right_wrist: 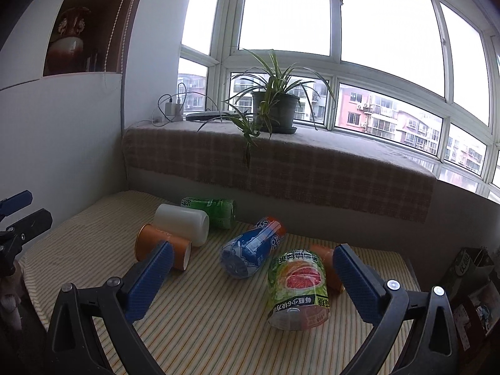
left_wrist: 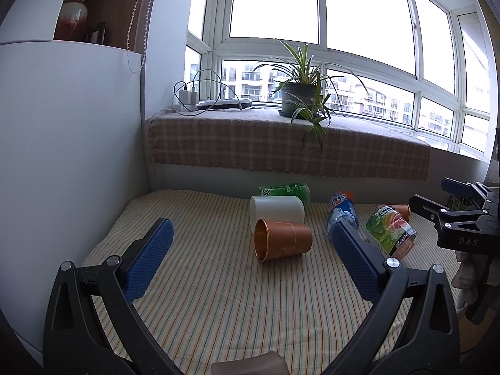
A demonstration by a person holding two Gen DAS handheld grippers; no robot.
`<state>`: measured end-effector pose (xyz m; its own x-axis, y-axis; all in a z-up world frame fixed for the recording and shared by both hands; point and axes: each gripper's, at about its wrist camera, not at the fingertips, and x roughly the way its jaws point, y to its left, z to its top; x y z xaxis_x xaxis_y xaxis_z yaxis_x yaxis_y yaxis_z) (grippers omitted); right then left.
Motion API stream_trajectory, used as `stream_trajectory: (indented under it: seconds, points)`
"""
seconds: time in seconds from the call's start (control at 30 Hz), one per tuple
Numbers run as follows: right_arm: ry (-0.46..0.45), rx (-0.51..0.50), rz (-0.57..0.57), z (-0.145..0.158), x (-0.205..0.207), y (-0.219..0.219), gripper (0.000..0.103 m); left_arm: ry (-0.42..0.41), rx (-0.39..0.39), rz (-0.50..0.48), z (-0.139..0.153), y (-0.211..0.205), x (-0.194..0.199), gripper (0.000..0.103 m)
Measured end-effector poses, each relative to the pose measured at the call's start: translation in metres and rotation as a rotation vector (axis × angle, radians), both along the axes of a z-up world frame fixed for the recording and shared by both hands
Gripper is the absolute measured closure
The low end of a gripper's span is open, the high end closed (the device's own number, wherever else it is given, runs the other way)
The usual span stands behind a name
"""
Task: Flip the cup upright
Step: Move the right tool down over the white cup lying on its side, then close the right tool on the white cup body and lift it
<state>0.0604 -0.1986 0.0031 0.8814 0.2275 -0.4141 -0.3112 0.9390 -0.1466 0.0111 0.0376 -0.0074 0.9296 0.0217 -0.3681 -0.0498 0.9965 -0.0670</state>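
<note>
Copper cup [left_wrist: 282, 239] on its side on striped cloth [left_wrist: 203, 297], between wide-spread left tool [left_wrist: 250, 247] fingers.

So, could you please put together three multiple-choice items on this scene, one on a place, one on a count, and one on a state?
1. Where does the white cup lie?
A. Directly behind the copper cup
B. On the windowsill
C. Between the jaws of the right gripper

2. How many copper-coloured cups lie on the striped cloth?
A. One
B. Two
C. Four

3. How does the near copper cup rest?
A. Upright, mouth up
B. Upside down on its mouth
C. On its side

Answers:
1. A: in the left wrist view the white cup lies just behind the copper one, apparently touching.
2. B: one by the white cup, a second partly hidden behind the grapefruit bottle.
3. C: its open mouth faces sideways towards the left gripper, whose jaws stand apart.
</note>
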Motion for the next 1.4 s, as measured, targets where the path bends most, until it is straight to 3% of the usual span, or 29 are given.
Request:
stream_trajectory:
  seconds: [0.17, 0.47, 0.63, 0.8, 0.97, 1.13, 1.4]
  points:
    - [0.039, -0.108, 0.178, 0.003, 0.033, 0.032, 0.005, 0.018, -0.004, 0.007, -0.006, 0.009, 0.003, 0.0]
    - [0.261, -0.243, 0.454, -0.007, 0.104, 0.084, 0.015, 0.06, -0.024, -0.002, -0.017, 0.02, 0.006, 0.0]
    - [0.366, -0.407, 0.57, -0.026, 0.138, 0.115, 0.019, 0.079, -0.033, 0.002, -0.023, 0.023, 0.006, 0.0]
    - [0.464, -0.577, 0.664, -0.046, 0.17, 0.145, 0.024, 0.098, -0.046, 0.013, -0.028, 0.03, 0.007, 0.0]
    - [0.553, -0.651, 0.764, -0.059, 0.194, 0.169, 0.029, 0.108, -0.058, 0.047, -0.032, 0.042, 0.009, 0.0]
    - [0.602, -0.788, 0.827, -0.077, 0.206, 0.19, 0.03, 0.113, -0.07, 0.089, -0.035, 0.058, 0.013, 0.0]
    - [0.677, -0.847, 0.867, -0.091, 0.222, 0.201, 0.032, 0.117, -0.085, 0.121, -0.04, 0.074, 0.019, 0.0]
